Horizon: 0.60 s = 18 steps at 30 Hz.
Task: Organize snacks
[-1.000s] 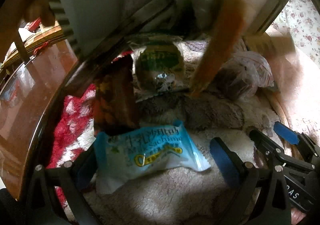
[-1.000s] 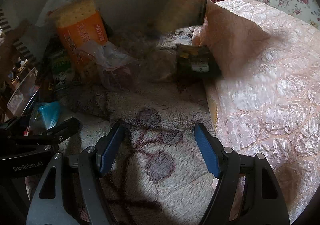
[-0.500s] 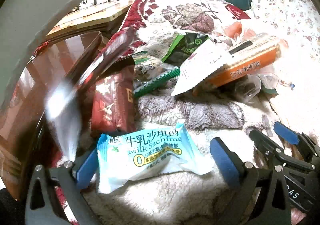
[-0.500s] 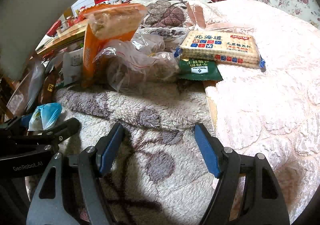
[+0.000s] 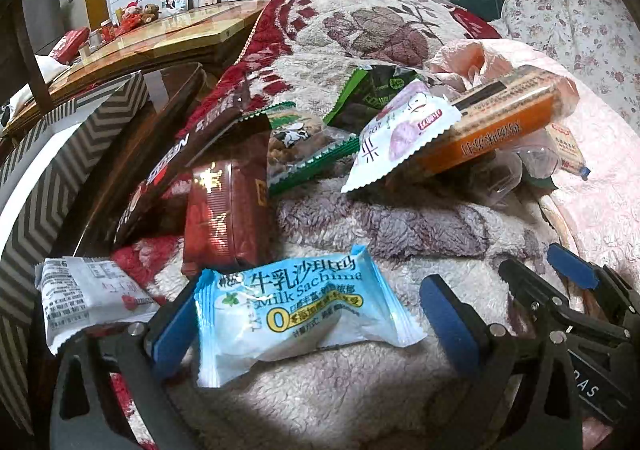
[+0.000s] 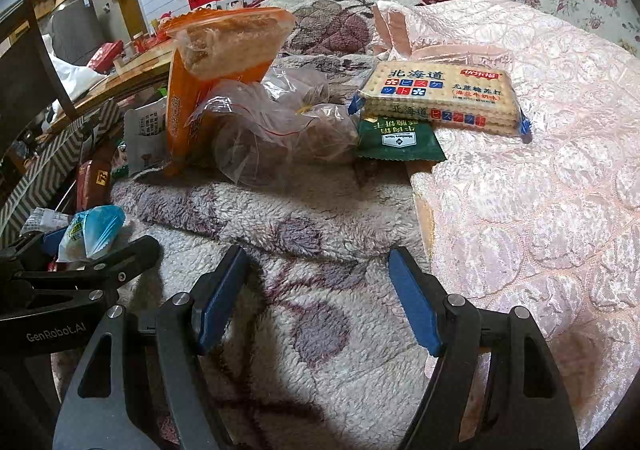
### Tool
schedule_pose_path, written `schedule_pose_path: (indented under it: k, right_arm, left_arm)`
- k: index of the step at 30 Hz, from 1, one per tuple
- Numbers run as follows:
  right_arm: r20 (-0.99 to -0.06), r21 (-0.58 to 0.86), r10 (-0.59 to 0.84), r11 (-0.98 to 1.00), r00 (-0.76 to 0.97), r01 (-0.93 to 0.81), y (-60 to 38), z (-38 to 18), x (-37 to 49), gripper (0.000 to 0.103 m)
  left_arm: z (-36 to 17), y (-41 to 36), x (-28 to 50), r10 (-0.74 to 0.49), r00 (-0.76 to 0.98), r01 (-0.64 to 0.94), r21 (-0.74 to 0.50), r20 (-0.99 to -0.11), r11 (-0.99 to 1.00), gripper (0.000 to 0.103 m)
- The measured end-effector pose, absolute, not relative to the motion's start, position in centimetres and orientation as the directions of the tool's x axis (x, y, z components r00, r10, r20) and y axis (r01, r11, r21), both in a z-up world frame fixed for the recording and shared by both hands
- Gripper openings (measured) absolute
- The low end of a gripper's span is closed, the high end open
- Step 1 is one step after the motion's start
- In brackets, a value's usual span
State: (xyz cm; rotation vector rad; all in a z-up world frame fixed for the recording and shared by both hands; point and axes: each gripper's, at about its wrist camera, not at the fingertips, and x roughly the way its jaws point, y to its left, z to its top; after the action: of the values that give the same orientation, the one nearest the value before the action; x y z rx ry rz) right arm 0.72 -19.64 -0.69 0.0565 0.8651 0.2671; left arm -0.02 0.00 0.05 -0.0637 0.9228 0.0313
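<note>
One blue sachima packet (image 5: pixel 296 310) lying crosswise

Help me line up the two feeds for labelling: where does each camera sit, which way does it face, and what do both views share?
Left wrist: sits on the left gripper, looking low across the fleecy floral blanket at the snack pile; its blue-padded fingers flank the light-blue Milk Sachima packet; the right gripper shows at the right edge.
Right wrist: sits on the right gripper, facing the cracker pack on the pink quilt; open fingers over bare blanket.
Shared: Sachima packet, orange biscuit pack.
</note>
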Motion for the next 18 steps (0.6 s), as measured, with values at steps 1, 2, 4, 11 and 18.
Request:
schedule_pose_path:
  k: [1,2,4,11,18]
  right_arm:
    - [-0.744,0.157,0.255,0.965,0.618,-0.209,-19.64,-0.69,0.72,0.074]
    - [-0.744,0.157,0.255,0.965,0.618,-0.209,-19.64,-0.68,0.71,0.074]
    - [-0.744,0.157,0.255,0.965,0.617,-0.209,-19.63,-0.68,0.70,0.074]
    - [-0.744,0.157,0.255,0.965,0.617,-0.209,-19.66,-0.66,0.69,0.074]
    - [-0.741,0.172,0.268,0.962,0.615,-0.212,-19.73,-0.64,0.68,0.075]
  left_arm:
    - [0.05,0.00,-0.02,0.000,0.603,-0.054,-0.042,-0.797,0.998,0.103]
    - [0.05,0.00,-0.02,0.000,0.603,-0.054,-0.042,-0.798,0.998,0.103]
    - [0.05,0.00,-0.02,0.000,0.603,-0.054,-0.042,-0.798,0.998,0.103]
    - [0.05,0.00,-0.02,0.000,0.603,-0.054,-0.042,-0.798,0.998,0.103]
    - [0.05,0.00,-0.02,-0.001,0.603,-0.054,-0.042,-0.798,0.998,0.103]
